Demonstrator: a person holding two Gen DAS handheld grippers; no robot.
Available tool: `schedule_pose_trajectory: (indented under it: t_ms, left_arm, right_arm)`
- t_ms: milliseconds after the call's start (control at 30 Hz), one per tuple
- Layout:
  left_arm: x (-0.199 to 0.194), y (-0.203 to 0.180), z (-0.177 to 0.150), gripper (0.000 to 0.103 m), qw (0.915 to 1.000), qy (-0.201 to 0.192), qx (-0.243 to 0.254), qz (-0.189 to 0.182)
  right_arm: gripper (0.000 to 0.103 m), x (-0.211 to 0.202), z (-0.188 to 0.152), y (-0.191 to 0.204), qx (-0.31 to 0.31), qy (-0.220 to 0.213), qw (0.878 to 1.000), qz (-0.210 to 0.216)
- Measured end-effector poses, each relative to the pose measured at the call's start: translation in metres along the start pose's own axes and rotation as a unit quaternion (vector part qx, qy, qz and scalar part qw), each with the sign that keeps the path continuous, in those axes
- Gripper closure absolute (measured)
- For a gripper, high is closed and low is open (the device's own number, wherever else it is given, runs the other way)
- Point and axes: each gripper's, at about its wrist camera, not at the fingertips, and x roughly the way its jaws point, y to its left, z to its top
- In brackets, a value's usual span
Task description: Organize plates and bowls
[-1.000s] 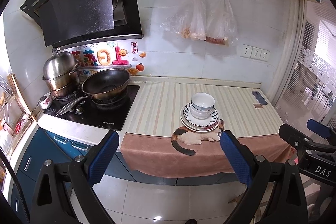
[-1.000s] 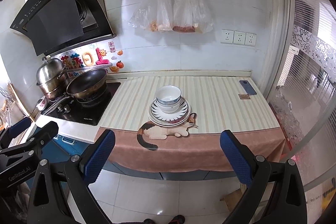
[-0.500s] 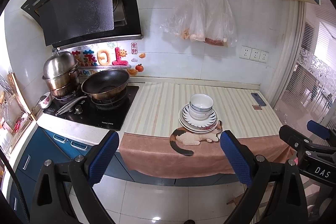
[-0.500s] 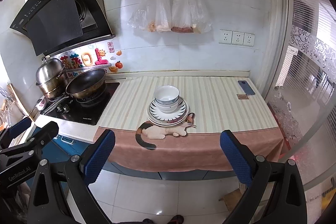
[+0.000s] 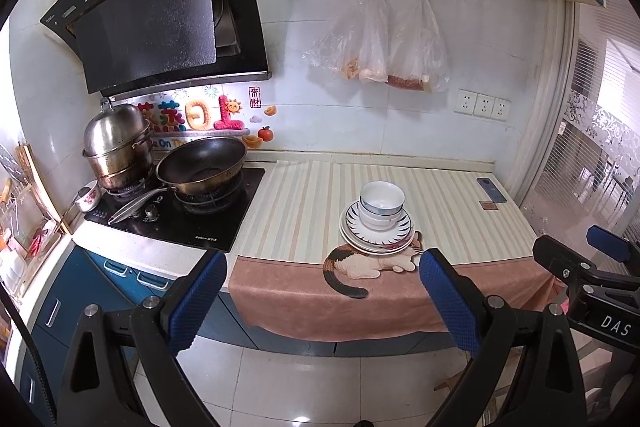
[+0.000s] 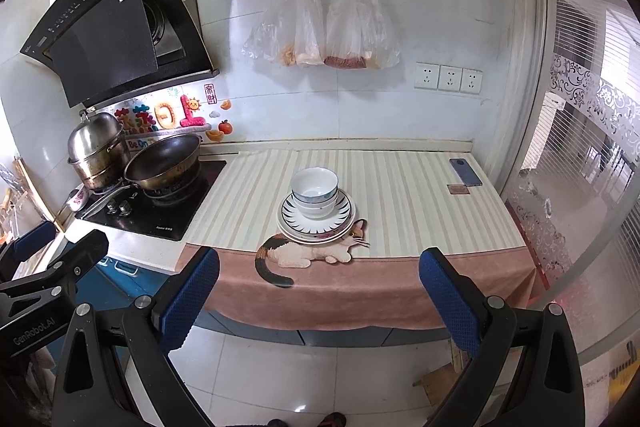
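Observation:
A stack of white bowls (image 5: pixel 381 203) (image 6: pixel 315 191) with blue rims sits on a stack of plates (image 5: pixel 376 235) (image 6: pixel 316 221) near the front of the striped counter mat, partly over a cat picture. My left gripper (image 5: pixel 322 297) hangs open over the floor, well back from the counter, nothing between its blue pads. My right gripper (image 6: pixel 320 297) is open too, equally far back and empty. Each gripper shows at the edge of the other's view.
A black hob (image 5: pixel 180 215) at the left carries a wok (image 5: pixel 202 167) and a steel steamer pot (image 5: pixel 116 147). A phone (image 6: pixel 465 171) lies at the counter's back right. Plastic bags (image 6: pixel 324 23) hang on the wall. A glass door (image 6: pixel 580 147) stands at the right.
Both grippers have drawn back a little from the counter, so the bowl and plate stack looks slightly smaller. Both stay open.

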Motion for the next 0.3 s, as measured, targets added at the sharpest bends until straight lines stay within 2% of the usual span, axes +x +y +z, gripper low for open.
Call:
schedule_pose_trajectory:
  t_ms: [300]
  left_arm:
    - [-0.0046,0.0004,0.0019,0.004,1.0000,-0.002,0.004,-0.001]
  right_arm:
    - [0.001,-0.0069,-0.0018,-0.0014,0.005,-0.005,1.000,-0.002]
